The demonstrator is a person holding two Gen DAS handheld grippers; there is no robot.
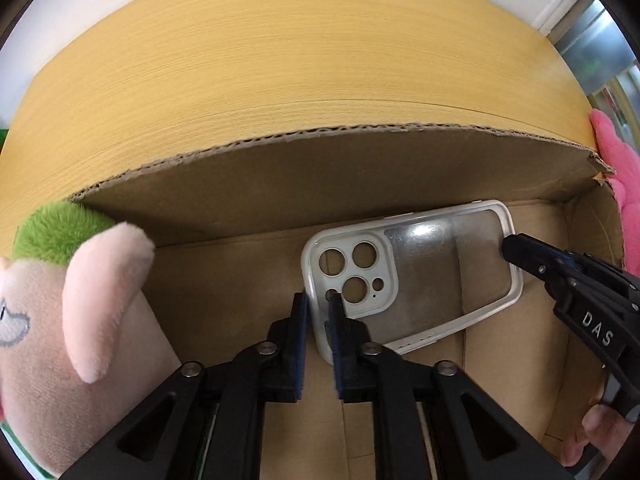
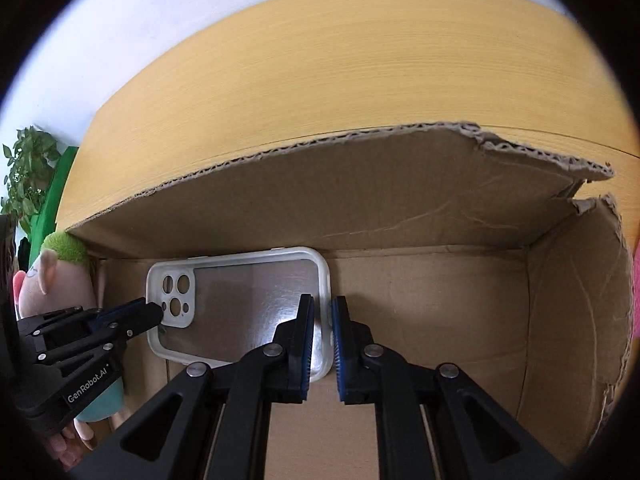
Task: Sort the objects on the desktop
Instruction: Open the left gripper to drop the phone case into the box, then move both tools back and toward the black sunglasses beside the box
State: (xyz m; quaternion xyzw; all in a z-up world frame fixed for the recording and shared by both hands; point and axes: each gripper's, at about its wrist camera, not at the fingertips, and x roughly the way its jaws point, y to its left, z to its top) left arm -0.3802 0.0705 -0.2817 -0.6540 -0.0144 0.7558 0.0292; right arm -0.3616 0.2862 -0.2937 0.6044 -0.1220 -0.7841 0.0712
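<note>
My wooden table (image 1: pixel 280 60) carries the cardboard box (image 1: pixel 320 172), whose torn far wall stands behind both my tools. At the box's left wall leans a pink plush toy with green hair (image 1: pixel 60 280); a bright pink soft thing (image 1: pixel 616 168) presses on the right corner. The clear phone case (image 1: pixel 420 280) lies inside, along the far wall. My left gripper (image 1: pixel 319 300) straddles its camera-end rim, fingers slightly apart, not visibly pressing. My right gripper (image 2: pixel 322 304) straddles the opposite rim likewise. A leafy plant (image 2: pixel 28 168) stands far left.
</note>
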